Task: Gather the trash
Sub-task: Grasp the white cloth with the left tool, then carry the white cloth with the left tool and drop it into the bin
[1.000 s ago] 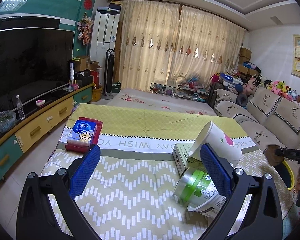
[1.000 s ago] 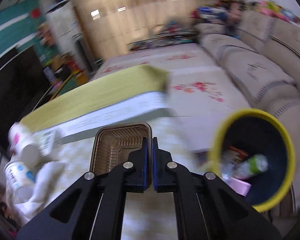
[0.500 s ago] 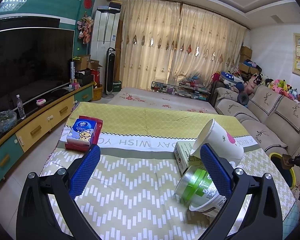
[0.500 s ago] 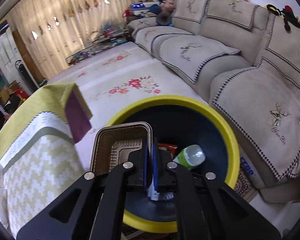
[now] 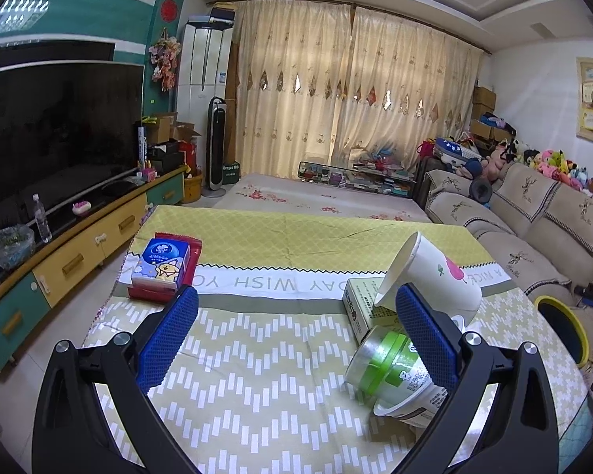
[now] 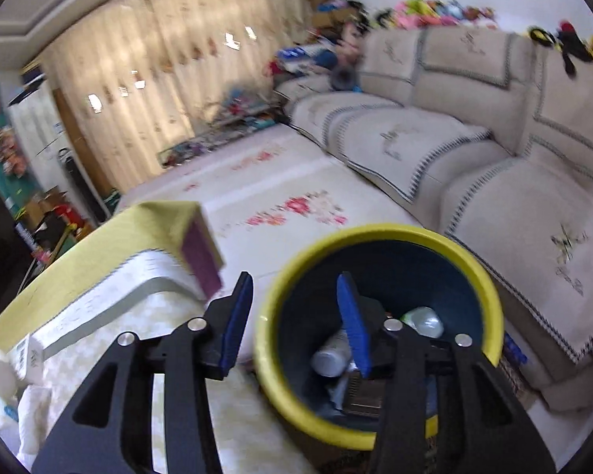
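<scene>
Right claw (image 6: pixel 294 318) blurred, hiding bin (image 6: pixel 470 260) contents

Your tabletop (image 5: pixel 280 363), under a yellow-green patterned cloth, carries a tissue pack (image 5: pixel 163 261) at left and a box (image 5: pixel 361 303), tipped paper cup (image 5: pixel 431 276) and green-banded tub (image 5: pixel 395 371) at right.

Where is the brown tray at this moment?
In the right wrist view, the tray lies inside the yellow bin on the floor, beside the table, below the opening right tongs.
</scene>
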Demonstrator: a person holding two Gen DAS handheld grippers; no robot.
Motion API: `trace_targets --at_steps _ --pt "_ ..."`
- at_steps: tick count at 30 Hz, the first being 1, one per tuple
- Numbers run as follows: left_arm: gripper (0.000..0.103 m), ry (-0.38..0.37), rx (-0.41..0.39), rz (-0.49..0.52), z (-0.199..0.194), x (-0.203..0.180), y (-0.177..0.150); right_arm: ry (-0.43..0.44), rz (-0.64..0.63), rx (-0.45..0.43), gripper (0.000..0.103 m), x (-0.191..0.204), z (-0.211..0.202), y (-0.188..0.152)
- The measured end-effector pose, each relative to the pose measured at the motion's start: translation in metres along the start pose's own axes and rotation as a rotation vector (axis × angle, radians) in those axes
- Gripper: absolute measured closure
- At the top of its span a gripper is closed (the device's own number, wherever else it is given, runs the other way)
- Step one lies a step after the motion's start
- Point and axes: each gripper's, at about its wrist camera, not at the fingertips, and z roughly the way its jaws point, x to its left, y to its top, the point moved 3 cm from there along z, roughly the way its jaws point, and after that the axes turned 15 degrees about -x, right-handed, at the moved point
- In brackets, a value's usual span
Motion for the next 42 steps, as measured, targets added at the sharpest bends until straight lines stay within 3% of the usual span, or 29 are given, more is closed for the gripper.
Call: trace_targets --at_steps 4,6,12,17,22,27,32,37,39,42 --pt "0.005 -0.018 -0.018 0.035 -0.004 -0.008 0.002 0.013 -0.085 -0.076 0.052 0.027 -0.015 -0.006" --pt "0.005 -0.035 -0.021 0.042 -0.005 -0.011 0.003 0.018 -0.115 -0.072 0.051 0.033 -0.015 -0.010" --pt "0.005 -0.122 -0.028 0.014 -0.041 -0.032 0.015 0.034 -0.051 -0.068 0.050 0.023 -0.013 -0.010" --pt "0.005 -0.244 0.133 0.148 -0.068 -0.082 -0.014 0.046 -0.052 -0.063 0.047 0.025 -0.013 -0.009" --pt "0.010 -0.321 0.271 0.236 -0.065 -0.118 -0.052 0.062 -0.074 -0.078 0.044 0.031 -0.016 -0.007" --pt "0.031 -0.342 0.389 0.210 -0.044 -0.130 -0.077 0.070 -0.069 -0.077 0.041 0.031 -0.016 -0.007" --pt "0.038 -0.296 0.419 0.178 -0.028 -0.123 -0.087 0.076 -0.073 -0.080 0.039 0.031 -0.016 -0.006" --pt "0.067 -0.241 0.427 0.185 -0.020 -0.122 -0.095 0.079 -0.072 -0.080 0.039 0.033 -0.017 -0.007" --pt "0.086 -0.244 0.424 0.176 -0.020 -0.121 -0.094 0.080 -0.068 -0.076 0.039 0.033 -0.016 -0.007" --pt "0.095 -0.270 0.417 0.159 -0.028 -0.119 -0.088 0.082 -0.066 -0.076 0.039 0.033 -0.016 -0.007"
